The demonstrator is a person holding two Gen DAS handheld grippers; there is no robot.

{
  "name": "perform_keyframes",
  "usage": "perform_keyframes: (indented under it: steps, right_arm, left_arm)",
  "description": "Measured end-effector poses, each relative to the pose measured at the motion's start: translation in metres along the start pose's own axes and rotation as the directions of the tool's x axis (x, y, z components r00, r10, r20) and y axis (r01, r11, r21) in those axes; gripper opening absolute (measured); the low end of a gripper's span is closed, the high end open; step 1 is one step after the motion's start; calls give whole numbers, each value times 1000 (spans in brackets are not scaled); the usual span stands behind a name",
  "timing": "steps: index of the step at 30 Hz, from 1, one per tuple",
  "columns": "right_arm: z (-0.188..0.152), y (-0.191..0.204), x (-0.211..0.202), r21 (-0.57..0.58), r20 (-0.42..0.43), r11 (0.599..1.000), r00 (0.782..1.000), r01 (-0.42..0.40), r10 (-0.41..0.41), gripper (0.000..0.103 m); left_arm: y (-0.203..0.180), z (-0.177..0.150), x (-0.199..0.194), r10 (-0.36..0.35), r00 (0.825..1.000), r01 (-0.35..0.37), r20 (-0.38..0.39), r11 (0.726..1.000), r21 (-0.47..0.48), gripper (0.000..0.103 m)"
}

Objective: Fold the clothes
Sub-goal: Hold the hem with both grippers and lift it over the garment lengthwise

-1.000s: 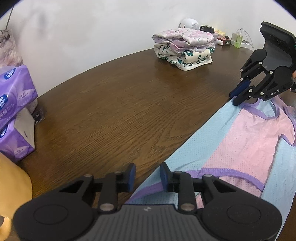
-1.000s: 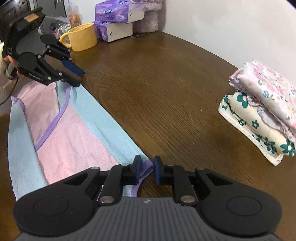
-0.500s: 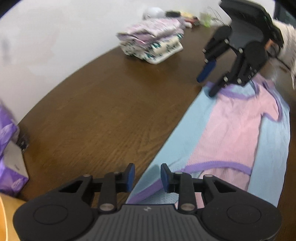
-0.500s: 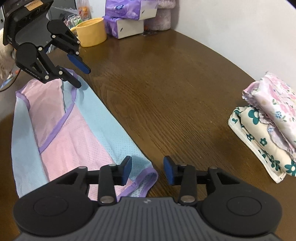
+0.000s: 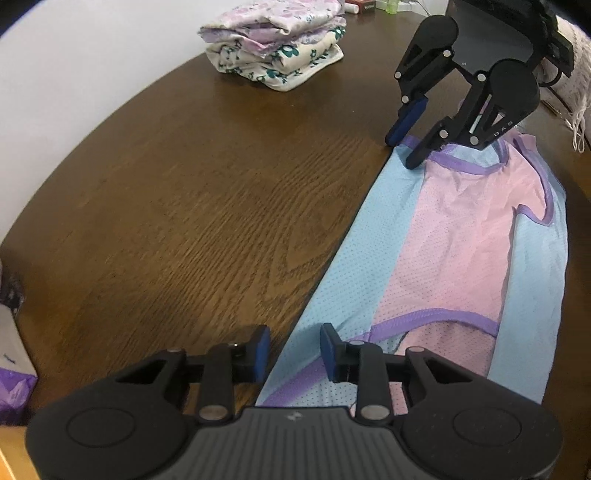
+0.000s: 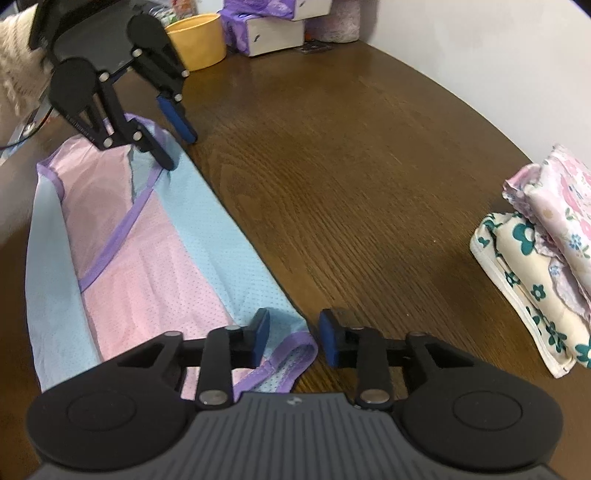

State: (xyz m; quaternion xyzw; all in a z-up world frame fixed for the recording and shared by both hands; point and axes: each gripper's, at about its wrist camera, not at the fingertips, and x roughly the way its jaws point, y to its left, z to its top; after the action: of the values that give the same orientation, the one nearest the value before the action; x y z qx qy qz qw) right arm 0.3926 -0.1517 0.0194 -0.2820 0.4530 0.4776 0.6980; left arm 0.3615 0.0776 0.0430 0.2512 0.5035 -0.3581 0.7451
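Counter [image 5: 192,206]: dark wood-grain, curved edge.
Garment [image 5: 443,258]: flat, at the left gripper [image 5: 294,349].
Folded stack [image 5: 275,55]: far ahead.
Tissue packs [image 6: 266,22], yellow cup [image 6: 197,40]: far from the right gripper [image 6: 294,341].

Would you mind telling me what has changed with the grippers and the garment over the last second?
The right gripper, shut on the pink-and-blue garment at its purple-trimmed corner a second ago, let go; its jaws are closing again with the corner between them, unpinched. The left gripper swung along the garment's edge, jaws closing but apart. The garment lies flat; the folded stack and table are unchanged.
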Motion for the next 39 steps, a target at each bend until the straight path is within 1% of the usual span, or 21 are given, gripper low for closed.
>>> perform_keyframes:
  steps: [2, 3, 4, 6, 8, 12, 14, 16, 21, 23, 27, 30, 33, 36, 38, 39]
  right_arm:
    - [2, 2, 0, -12, -12, 1000, 1000, -9, 9, 11]
    - [2, 3, 0, -16, -13, 1000, 1000, 0, 0, 9]
    - [2, 4, -1, -20, -14, 1000, 1000, 8, -8, 6]
    - [1, 6, -2, -28, -9, 999, 1000, 28, -29, 5]
    - [-1, 8, -7, -30, 16, 998, 999, 49, -48, 5]
    - [-7, 22, -13, -58, 55, 991, 992, 119, -116, 5]
    - [-9, 32, -13, -91, 64, 981, 984, 171, -166, 5]
    - [-12, 43, -13, -128, 81, 969, 976, 212, -203, 5]
    - [-11, 56, -9, -166, 87, 955, 968, 245, -234, 4]
    - [-12, 57, -10, -170, 86, 954, 968, 247, -235, 4]
    - [-13, 54, -11, -153, 84, 961, 972, 231, -220, 5]
    - [-12, 49, -10, -134, 80, 968, 976, 214, -205, 5]
    - [-12, 42, -9, -108, 79, 976, 980, 189, -181, 8]
    - [-12, 31, -8, -81, 73, 984, 985, 160, -154, 13]
    - [-11, 23, -7, -57, 67, 990, 990, 128, -124, 24]
    - [-11, 19, -7, -49, 65, 992, 992, 112, -109, 26]
  left_arm:
    - [-3, 0, 0, -15, 1000, 15, 5, 1000, 16, 6]
    - [-5, 0, 0, -20, 1000, 20, 9, 999, 26, 2]
    - [-7, -1, 0, -7, 1000, 6, 17, 999, 34, 2]
    - [-11, -4, 0, 30, 999, -32, 37, 999, 41, 1]
    - [-15, -8, -2, 78, 995, -80, 62, 996, 41, 1]
    - [-27, -18, -3, 176, 978, -182, 115, 982, 48, 0]
    - [-36, -22, -4, 217, 967, -227, 132, 972, 66, 0]
    - [-45, -24, -2, 242, 960, -255, 141, 963, 83, 0]
    - [-47, -24, -2, 273, 953, -286, 132, 954, 87, 0]
    - [-43, -25, -4, 254, 960, -264, 117, 961, 79, 0]
    - [-33, -25, -6, 230, 967, -235, 108, 971, 45, 9]
    - [-26, -24, -6, 196, 976, -199, 97, 979, 30, 11]
    - [-20, -21, -7, 169, 982, -173, 87, 985, 30, 15]
    - [-15, -18, -6, 142, 988, -145, 68, 989, 36, 17]
    - [-11, -15, -5, 119, 992, -121, 52, 992, 39, 17]
    - [-9, -14, -5, 109, 993, -111, 44, 993, 41, 17]
